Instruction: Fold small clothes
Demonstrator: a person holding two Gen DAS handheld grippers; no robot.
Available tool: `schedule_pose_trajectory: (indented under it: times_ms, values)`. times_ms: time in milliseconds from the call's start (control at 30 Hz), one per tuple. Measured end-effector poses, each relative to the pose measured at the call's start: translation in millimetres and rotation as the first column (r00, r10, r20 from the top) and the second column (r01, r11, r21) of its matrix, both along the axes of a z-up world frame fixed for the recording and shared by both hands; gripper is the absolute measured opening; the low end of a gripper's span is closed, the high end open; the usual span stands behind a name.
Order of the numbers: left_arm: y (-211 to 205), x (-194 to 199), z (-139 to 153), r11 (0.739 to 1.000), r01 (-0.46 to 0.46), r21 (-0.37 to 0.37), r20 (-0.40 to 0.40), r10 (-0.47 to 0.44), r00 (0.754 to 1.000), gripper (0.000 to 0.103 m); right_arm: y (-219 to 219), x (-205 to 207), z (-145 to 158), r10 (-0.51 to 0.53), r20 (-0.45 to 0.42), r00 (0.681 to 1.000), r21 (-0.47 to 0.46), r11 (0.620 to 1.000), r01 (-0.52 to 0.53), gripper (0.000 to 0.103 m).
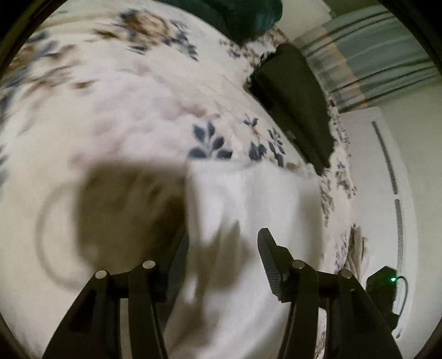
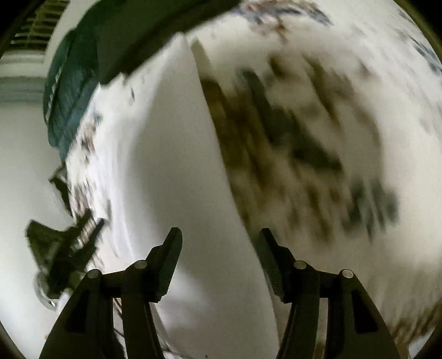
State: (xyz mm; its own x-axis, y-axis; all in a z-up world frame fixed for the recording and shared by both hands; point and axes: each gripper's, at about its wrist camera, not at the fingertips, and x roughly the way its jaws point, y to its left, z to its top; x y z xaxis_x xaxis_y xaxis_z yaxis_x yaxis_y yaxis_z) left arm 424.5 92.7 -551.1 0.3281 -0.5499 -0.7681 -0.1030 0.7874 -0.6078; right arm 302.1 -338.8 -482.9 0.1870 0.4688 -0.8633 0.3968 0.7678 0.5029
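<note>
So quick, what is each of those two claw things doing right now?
Left gripper: jaws open, white cloth lying between them, not clamped.
Right gripper: jaws open, white cloth between them, not clamped.

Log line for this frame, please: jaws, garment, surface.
left gripper: jaws open, over white cloth | right gripper: jaws open, cloth between | surface: floral bedspread | views motion-blurred

Bedroom with a floral-covered bed

The floral bedspread (image 1: 124, 91), white with blue and brown flowers, fills most of the left wrist view. At its far edge lie a dark green pillow (image 1: 248, 16) and a black cushion (image 1: 295, 102); beyond them hangs a striped curtain (image 1: 367, 55) above a white wall (image 1: 414, 165).
</note>
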Motion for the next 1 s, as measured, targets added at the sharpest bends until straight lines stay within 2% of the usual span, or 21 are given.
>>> schedule_pose_trajectory:
  times_ms: [100,133,267,333,367,433,533,633,667,700,767,833,900,1000]
  values:
    - [-20.5,34.0,-19.9,0.999,0.034,0.019,-0.012,-0.034,0.999,0.043,-12.3,56.2,-13.6,-0.014,0.024,1.000,0.036,0.999,0.013,0.059]
    - [-25.4,37.9,-19.8,0.998,0.043,0.035,0.009,-0.043,0.999,0.004,-12.4,69.5,-18.5,-0.021,0.029,0.999,0.049,0.999,0.020,0.060]
    - [-21.2,35.2,0.8,0.999,0.028,0.040,0.114,-0.032,0.993,0.006,-4.5,118.5,-42.9,-0.028,0.030,0.999,0.094,0.995,0.025,0.058]
    - [-14.8,38.5,12.7,0.999,0.009,0.031,0.141,-0.013,0.990,0.006,4.2,132.0,-48.3,-0.013,0.061,0.998,0.068,0.998,0.009,0.014]
    - [-10.1,45.7,13.4,1.000,-0.001,0.028,0.144,-0.003,0.990,0.006,3.4,136.2,-46.2,-0.004,0.072,0.997,0.033,0.999,0.002,0.009]
    - [-3.1,58.3,2.4,0.998,-0.021,0.057,0.119,0.014,0.993,0.006,-1.2,141.5,-41.3,-0.006,0.100,0.995,0.005,1.000,0.006,0.008]
    - [-1.3,68.8,-24.9,0.996,0.003,0.088,0.059,-0.009,0.998,0.007,-9.4,141.8,-51.8,-0.014,0.056,0.998,-0.011,1.000,0.015,0.008]
    - [-5.3,69.9,-40.0,0.996,0.042,0.078,-0.007,-0.041,0.999,0.011,-1.6,145.5,-66.7,0.025,0.009,1.000,-0.024,0.999,-0.025,0.012]
    - [-3.5,68.4,-36.6,0.997,0.045,0.067,-0.009,-0.045,0.999,0.014,-2.5,144.6,-66.7,0.038,0.000,0.999,-0.020,0.999,-0.038,0.022]
    - [-0.1,64.3,-30.1,0.998,0.048,0.051,-0.007,-0.048,0.999,0.017,-1.8,144.3,-66.0,0.048,-0.018,0.999,-0.018,0.999,-0.048,0.040]
    - [6.7,53.8,-17.2,0.999,0.042,0.029,0.001,-0.042,0.999,0.036,-4.2,136.6,-60.2,0.053,-0.020,0.998,0.016,0.998,-0.053,0.055]
    - [16.9,33.4,-3.0,0.999,0.036,-0.022,0.026,-0.035,0.999,0.049,-6.3,117.3,-52.7,0.070,-0.012,0.997,0.059,0.996,-0.069,0.059]
    - [28.6,-1.4,10.0,0.997,0.046,-0.066,0.026,-0.044,0.999,0.050,-11.9,84.9,-47.6,0.075,-0.023,0.997,0.113,0.991,-0.072,0.064]
    - [42.7,-53.7,19.8,0.995,0.073,-0.074,0.000,-0.073,0.997,0.050,-14.5,18.6,-41.9,0.089,-0.080,0.993,0.169,0.983,-0.074,0.064]
